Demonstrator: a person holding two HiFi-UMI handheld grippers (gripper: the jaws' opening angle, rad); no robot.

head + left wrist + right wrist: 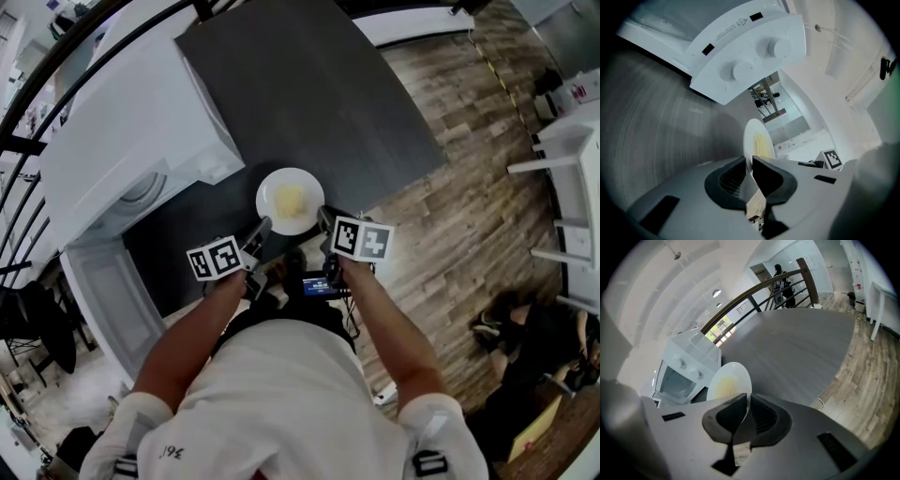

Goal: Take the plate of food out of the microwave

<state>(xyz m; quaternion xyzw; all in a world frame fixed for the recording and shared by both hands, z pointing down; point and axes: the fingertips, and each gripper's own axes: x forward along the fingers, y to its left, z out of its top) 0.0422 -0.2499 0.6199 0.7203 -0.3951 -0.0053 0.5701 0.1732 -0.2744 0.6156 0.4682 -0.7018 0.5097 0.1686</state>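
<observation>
Holding the plate (291,200) of food clear of the microwave (131,159)
Left gripper (262,226) and right gripper (323,218) are each clamping its rim over the table's (309,94) near edge; next probably means lowering it level, then letting go.

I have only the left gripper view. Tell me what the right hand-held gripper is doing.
Observer: The right hand-held gripper is shut on the plate rim, opposite the left hand-held gripper.
Operator: Say where the plate is.
Observer: The head view shows it over the dark table, close to the edge nearest the person.
Operator: Report the microwave door.
Observer: It stands swung open, on the person's left.
</observation>
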